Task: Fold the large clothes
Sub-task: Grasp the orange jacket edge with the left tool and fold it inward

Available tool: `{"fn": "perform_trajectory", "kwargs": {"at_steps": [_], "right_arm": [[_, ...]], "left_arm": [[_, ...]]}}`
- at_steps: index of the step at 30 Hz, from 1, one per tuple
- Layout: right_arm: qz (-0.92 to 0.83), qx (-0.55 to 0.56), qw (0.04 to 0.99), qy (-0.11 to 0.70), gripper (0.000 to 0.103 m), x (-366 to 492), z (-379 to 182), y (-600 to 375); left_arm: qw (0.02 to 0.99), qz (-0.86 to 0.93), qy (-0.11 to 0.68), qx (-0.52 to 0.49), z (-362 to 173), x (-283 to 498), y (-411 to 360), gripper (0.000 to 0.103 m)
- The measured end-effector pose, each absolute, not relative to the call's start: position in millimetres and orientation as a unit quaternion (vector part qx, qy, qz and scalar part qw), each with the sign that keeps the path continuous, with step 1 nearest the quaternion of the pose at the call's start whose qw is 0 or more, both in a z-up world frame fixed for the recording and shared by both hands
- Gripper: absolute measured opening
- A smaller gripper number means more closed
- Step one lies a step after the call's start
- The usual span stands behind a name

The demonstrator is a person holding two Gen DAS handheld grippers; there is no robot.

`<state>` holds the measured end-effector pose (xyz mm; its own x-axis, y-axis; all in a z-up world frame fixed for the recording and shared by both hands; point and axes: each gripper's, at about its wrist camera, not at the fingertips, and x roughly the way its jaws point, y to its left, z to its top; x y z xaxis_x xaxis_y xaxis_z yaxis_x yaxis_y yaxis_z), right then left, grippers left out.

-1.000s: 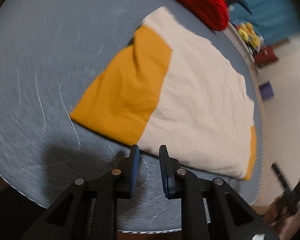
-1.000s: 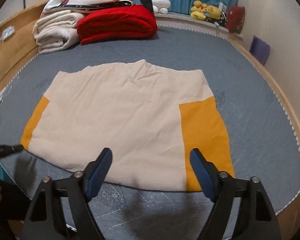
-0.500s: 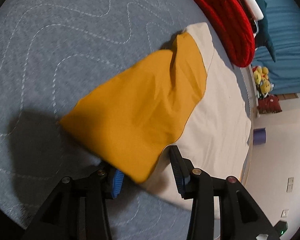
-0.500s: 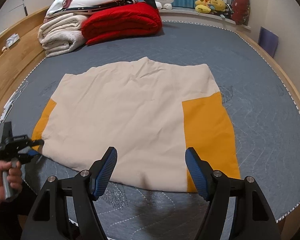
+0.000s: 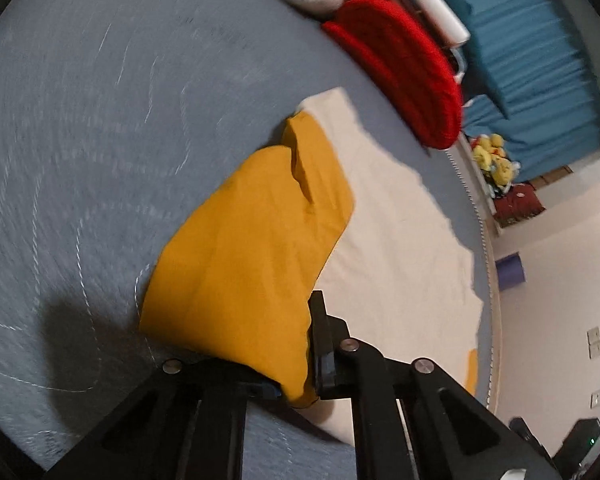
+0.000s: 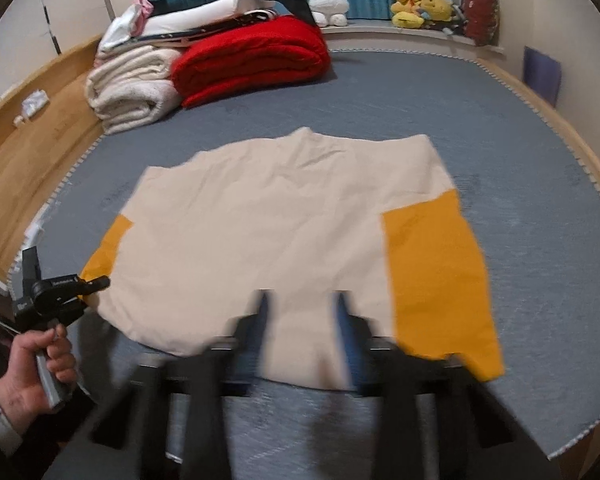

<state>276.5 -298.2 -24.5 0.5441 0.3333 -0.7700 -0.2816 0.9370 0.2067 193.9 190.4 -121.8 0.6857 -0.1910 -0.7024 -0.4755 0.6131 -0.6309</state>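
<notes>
The garment (image 6: 268, 236) (cream, with orange side panels) lies flat on the bed (image 6: 380, 96). The left tool (image 5: 296, 372) is closing, its jaws pinching the near orange corner, which is lifted off the bed. The right tool (image 6: 300, 320) is closing over the cream hem, which sits between its blurred jaws.

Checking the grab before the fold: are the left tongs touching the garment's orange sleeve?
Touching. In the left wrist view the closing left tongs pinch the orange sleeve, whose corner sits between the fingers with no gap visible.
</notes>
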Motion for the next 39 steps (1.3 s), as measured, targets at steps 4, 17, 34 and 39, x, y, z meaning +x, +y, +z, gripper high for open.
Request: {"fn": "perform_trajectory", "kwargs": {"at_steps": [4,17,34,39], "right_arm": [[0.207,0.048,0.881,0.424,0.006,275.2,-16.7,-273.6],[0.319,0.018,0.810,0.492,0.006,273.2,-54.7,-159.4],[0.266,-0.057,0.777,0.568,0.007,289.9,-109.3,-130.2],[0.248,-0.033,0.801,0.544,0.007,292.1,-91.0,-160.4]], "left_arm": [[0.820,0.085,0.397,-0.404,-87.9,189.3,196.8,0.004],[0.820,0.074,0.429,-0.372,-61.0,145.9,237.1,0.004],[0.680,0.172,0.489,-0.519,-175.3,156.7,270.3,0.038],[0.699,0.179,0.475,-0.503,-176.4,159.3,262.2,0.037]]}}
